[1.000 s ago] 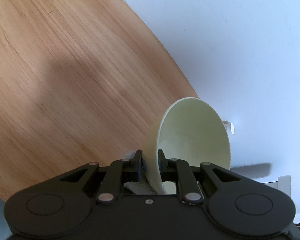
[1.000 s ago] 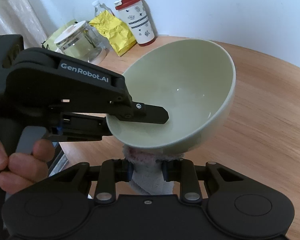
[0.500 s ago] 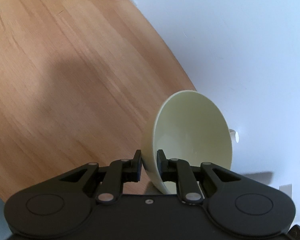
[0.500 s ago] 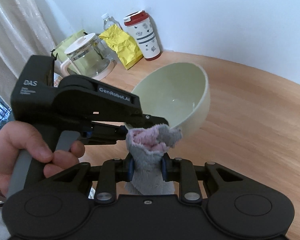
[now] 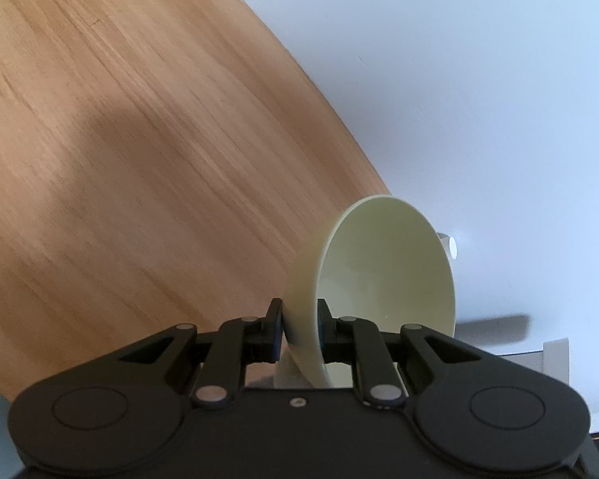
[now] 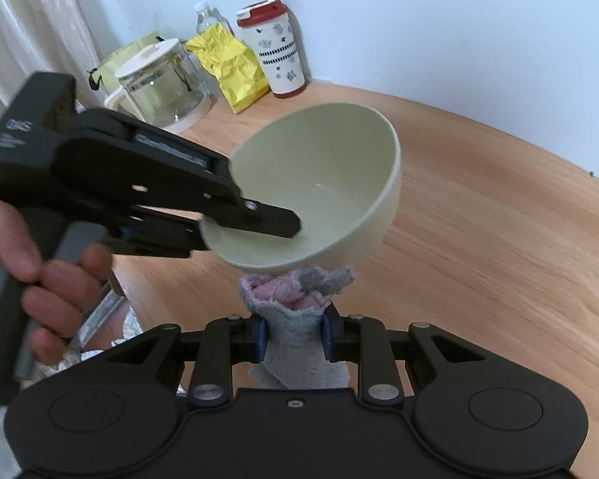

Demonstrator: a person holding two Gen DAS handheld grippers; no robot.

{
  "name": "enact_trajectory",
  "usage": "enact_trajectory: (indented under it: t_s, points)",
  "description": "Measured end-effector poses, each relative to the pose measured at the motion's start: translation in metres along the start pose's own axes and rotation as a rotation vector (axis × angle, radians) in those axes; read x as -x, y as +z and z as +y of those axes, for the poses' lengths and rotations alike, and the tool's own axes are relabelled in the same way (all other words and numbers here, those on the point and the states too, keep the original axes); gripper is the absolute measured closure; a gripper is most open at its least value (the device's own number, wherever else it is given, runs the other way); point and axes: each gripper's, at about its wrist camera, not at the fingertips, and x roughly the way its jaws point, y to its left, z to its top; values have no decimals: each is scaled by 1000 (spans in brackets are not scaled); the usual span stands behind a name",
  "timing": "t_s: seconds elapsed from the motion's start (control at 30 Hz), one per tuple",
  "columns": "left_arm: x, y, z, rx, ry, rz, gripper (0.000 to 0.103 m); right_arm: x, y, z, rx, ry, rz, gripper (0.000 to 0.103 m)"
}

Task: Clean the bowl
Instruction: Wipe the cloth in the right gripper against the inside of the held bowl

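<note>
Both grippers (image 5: pixel 298 329) (image 6: pixel 293 337) clamped, raised

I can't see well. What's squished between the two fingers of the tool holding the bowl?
The bowl's own wall. The left tool has one finger outside it, one inside, in both views.

The cloth (image 6: pixel 295 299), pressed up under the bowl (image 6: pixel 319 183) a second ago and then raised beside its near rim, is now seen lowered again, its pink-and-grey top just beneath the bowl's underside. The bowl has been carried farther from the right gripper (image 6: pixel 293 339) and tipped more upright, so that more of the wooden table (image 6: pixel 479 239) is exposed to its right. In the left wrist view, the cloth once glimpsed beside the left gripper (image 5: pixel 299 331) is gone.
</note>
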Motion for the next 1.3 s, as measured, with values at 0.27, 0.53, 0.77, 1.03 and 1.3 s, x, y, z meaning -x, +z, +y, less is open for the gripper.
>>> enact_trajectory:
  t_s: [0.27,0.53,0.77,1.03,1.3]
  points:
    - [-3,1,0,-27,27,20,89,-12,0,-3,49,-37,10,75]
    - [-3,2,-3,-24,56,22,89,-3,3,-8,55,-35,-11,75]
    - [-12,1,0,-12,70,40,89,19,8,-16,56,-36,-55,75]
    - [-17,0,-9,-100,46,62,88,21,5,-14,142,-59,-17,75]
    - [-11,-9,-7,-101,-24,99,88,10,-1,-17,153,-57,10,75]
